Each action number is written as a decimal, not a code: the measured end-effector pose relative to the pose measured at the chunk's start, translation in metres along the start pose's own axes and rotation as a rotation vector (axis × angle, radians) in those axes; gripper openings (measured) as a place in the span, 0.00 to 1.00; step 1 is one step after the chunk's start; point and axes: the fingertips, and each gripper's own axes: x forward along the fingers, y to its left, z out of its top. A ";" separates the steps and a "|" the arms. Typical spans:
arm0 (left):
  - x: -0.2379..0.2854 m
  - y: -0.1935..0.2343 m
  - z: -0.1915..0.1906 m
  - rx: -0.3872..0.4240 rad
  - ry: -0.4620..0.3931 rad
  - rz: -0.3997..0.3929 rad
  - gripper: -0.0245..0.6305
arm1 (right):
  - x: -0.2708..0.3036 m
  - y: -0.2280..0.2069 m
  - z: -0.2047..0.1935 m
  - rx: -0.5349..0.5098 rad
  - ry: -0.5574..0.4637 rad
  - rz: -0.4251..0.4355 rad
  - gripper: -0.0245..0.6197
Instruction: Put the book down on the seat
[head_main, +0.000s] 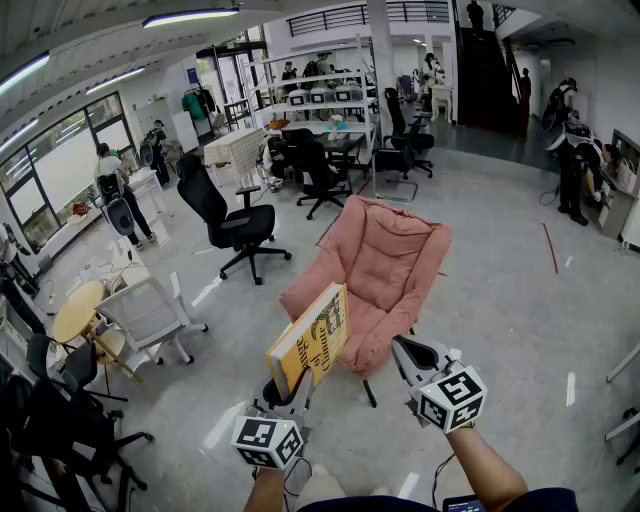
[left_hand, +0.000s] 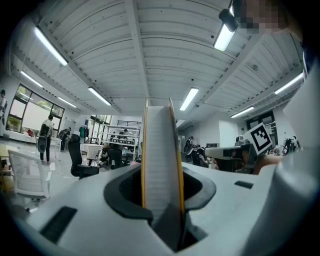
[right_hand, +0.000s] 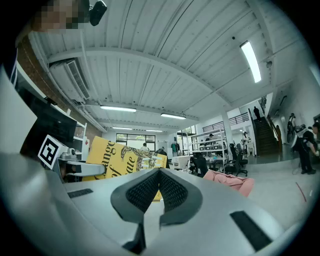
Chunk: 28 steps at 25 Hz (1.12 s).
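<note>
Book (head_main: 312, 340) stands upright, clamped in the left hand-held gripper (head_main: 289, 393) below it.

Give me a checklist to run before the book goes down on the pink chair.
1. Grip on book: ok, the left gripper pinches its lower edge.
2. Spare right gripper: ok, jaws together on nothing.
3. Sight of pink chair: ok, straight ahead.
4. Free seat cushion: cannot tell, the book hides part of it.
5. Book on seat: not ok, it is held upright in the air.
</note>
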 end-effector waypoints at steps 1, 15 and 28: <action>0.001 0.000 -0.001 -0.001 -0.001 -0.001 0.25 | 0.000 -0.001 -0.002 0.001 0.000 -0.001 0.07; 0.020 -0.017 -0.006 -0.008 0.004 -0.023 0.25 | -0.004 -0.022 -0.004 0.059 -0.027 0.015 0.07; 0.054 -0.028 0.002 -0.010 0.012 -0.030 0.25 | 0.000 -0.060 0.003 0.091 -0.034 0.010 0.07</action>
